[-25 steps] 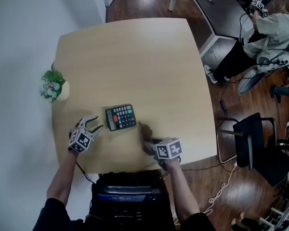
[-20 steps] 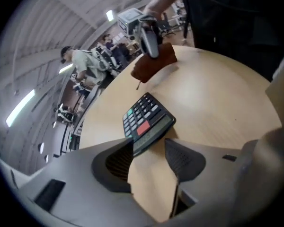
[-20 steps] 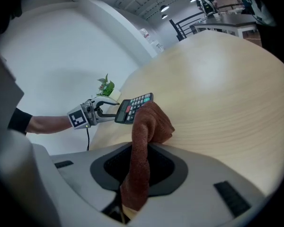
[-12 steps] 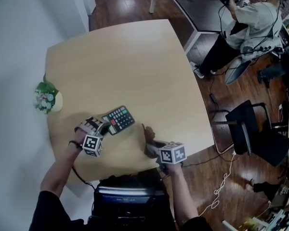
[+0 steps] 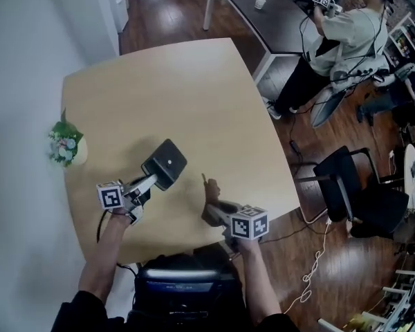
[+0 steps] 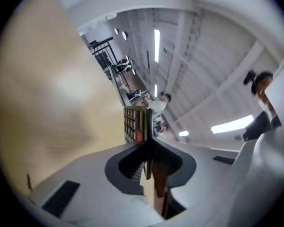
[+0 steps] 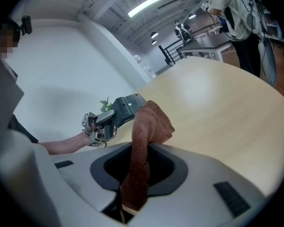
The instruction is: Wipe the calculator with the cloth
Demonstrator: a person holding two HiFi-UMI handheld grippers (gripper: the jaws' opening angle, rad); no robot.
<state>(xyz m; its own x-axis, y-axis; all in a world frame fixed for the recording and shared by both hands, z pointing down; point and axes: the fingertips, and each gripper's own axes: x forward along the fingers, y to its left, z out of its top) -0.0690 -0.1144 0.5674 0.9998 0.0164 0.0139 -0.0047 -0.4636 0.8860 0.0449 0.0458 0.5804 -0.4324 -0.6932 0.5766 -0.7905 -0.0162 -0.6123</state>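
Observation:
My left gripper (image 5: 146, 183) holds the black calculator (image 5: 166, 163) up off the wooden table (image 5: 194, 95), its plain back toward the head view. The jaws have just been closing, and the pads now press on the calculator. In the left gripper view the calculator (image 6: 136, 124) stands edge-on between the jaws of the left gripper (image 6: 149, 150), keys to the left. My right gripper (image 5: 213, 207) hovers near the table's front edge, shut on a brown cloth (image 7: 149, 124) that sticks up out of the right gripper (image 7: 137, 162). Beyond the cloth, the right gripper view shows the left gripper (image 7: 104, 122) and the calculator (image 7: 128, 105).
A small potted plant (image 5: 64, 146) stands at the table's left edge. A dark desk with a white cup (image 5: 261, 3) and a person (image 5: 339, 30) are at the back right. A black chair (image 5: 346, 178) is on the floor to the right. A dark case (image 5: 176, 275) sits below the front edge.
The left gripper closed on the calculator, lifted it off the table and turned it so its back shows. The right gripper rose slightly with the cloth.

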